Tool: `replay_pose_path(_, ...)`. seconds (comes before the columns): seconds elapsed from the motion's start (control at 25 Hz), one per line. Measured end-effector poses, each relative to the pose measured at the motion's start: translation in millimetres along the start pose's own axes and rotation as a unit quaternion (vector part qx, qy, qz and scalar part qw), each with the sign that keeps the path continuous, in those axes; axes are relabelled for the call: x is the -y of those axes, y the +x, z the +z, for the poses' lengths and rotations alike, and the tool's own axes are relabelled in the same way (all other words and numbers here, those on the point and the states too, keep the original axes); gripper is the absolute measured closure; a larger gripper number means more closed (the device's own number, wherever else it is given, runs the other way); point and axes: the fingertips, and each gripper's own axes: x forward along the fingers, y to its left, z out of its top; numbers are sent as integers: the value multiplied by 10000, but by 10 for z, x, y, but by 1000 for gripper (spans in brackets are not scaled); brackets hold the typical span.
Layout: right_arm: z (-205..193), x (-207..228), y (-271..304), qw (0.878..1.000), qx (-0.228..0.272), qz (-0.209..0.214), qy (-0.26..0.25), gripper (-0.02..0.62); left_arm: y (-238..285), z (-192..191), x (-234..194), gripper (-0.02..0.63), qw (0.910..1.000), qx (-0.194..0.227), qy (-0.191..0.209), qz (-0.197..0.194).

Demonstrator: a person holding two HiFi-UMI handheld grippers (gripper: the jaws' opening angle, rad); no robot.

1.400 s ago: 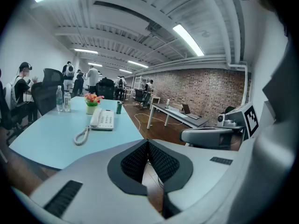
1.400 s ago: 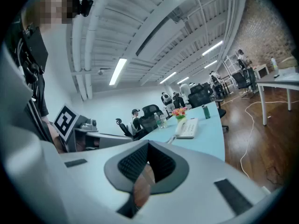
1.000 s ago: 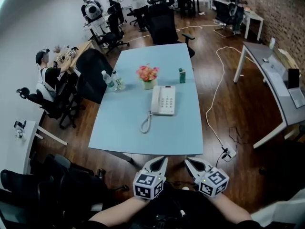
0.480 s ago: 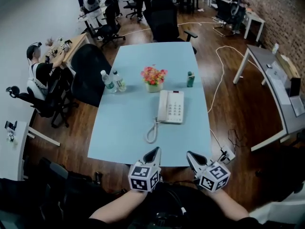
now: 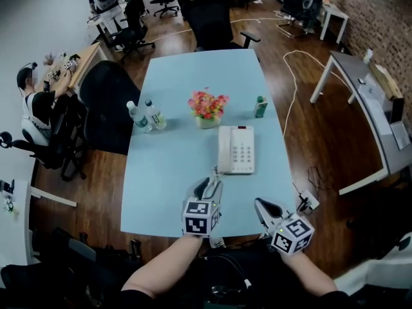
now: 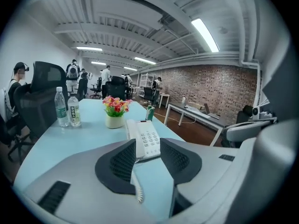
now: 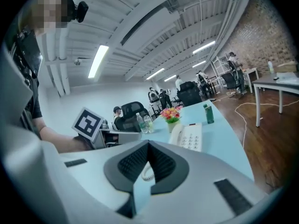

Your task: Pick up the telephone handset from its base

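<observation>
- The left gripper [image 5: 209, 187] has just been opening its jaws; they stand apart, pinching nothing, just before the telephone [image 5: 238, 150].
- The right gripper [image 5: 262, 206] has its jaws pressed together, empty.

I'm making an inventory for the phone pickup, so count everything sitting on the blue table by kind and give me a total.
Water bottles: 2
Flower pot: 1
Green bottle: 1
Telephone: 1
Total: 5

Bare table [image 5: 161, 185] fronts the telephone [image 5: 235, 149]; flowerpot [image 5: 207, 111], green bottle [image 5: 260, 107] and 2 water bottles [image 5: 154, 114] stand beyond it.
</observation>
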Motion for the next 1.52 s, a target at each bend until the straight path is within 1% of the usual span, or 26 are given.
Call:
replay_pose_path(0.08,75,94,78,10000,28,12,-34,580,234,31,-94,430,9999,-114,4,80)
replay_pose_path(0.12,89,153,125,10000,7,44,-48,580,368,70,-158,397,9997,-151,42,159)
replay_pose_path(0.2,109,254,191,9998,-98,138,-88,580,665,104,-313,385,9987,-316,88,388)
replay_pose_path(0.24,127,294,197,9996,-157,186,-123,580,822,94,-387,356,9977,-436,55,511)
replay_pose_path(0.32,174,381,173,9992,-243,266,-196,580,1159,106,-505,356,9954,-608,-52,734)
replay_pose_path(0.4,203,497,147,9987,-323,322,-230,580,1528,176,-578,356,9936,-675,-116,900)
replay_pose_path(0.52,189,680,112,9984,-420,350,-167,580,1963,195,-666,356,9888,-921,-155,1163)
replay_pose_path(0.68,171,892,70,9984,-457,340,-44,580,2278,242,-692,356,9839,-1123,-111,1389)
replay_pose_path(0.76,181,972,67,9984,-446,334,25,580,2384,196,-724,356,9812,-1231,-170,1473)
replay_pose_path(0.88,210,1070,56,9987,-422,279,84,580,2484,129,-776,356,9782,-1378,-152,1547)
replay_pose_path(1.0,212,1130,33,9989,-388,224,119,580,2518,13,-797,356,9760,-1531,-309,1519)
replay_pose_path(1.16,159,1122,7,9989,-414,169,167,580,2529,10,-768,367,9789,-1528,-289,1328)
replay_pose_path(1.28,172,1068,-2,9990,-393,149,135,580,2467,39,-731,370,9806,-1495,-415,1196)
replay_pose_path(1.4,195,1004,0,9993,-352,133,91,580,2345,145,-644,371,9858,-1307,-420,965)
replay_pose_path(1.52,218,883,28,9994,-289,176,20,580,2103,382,-557,371,9931,-848,-403,696)
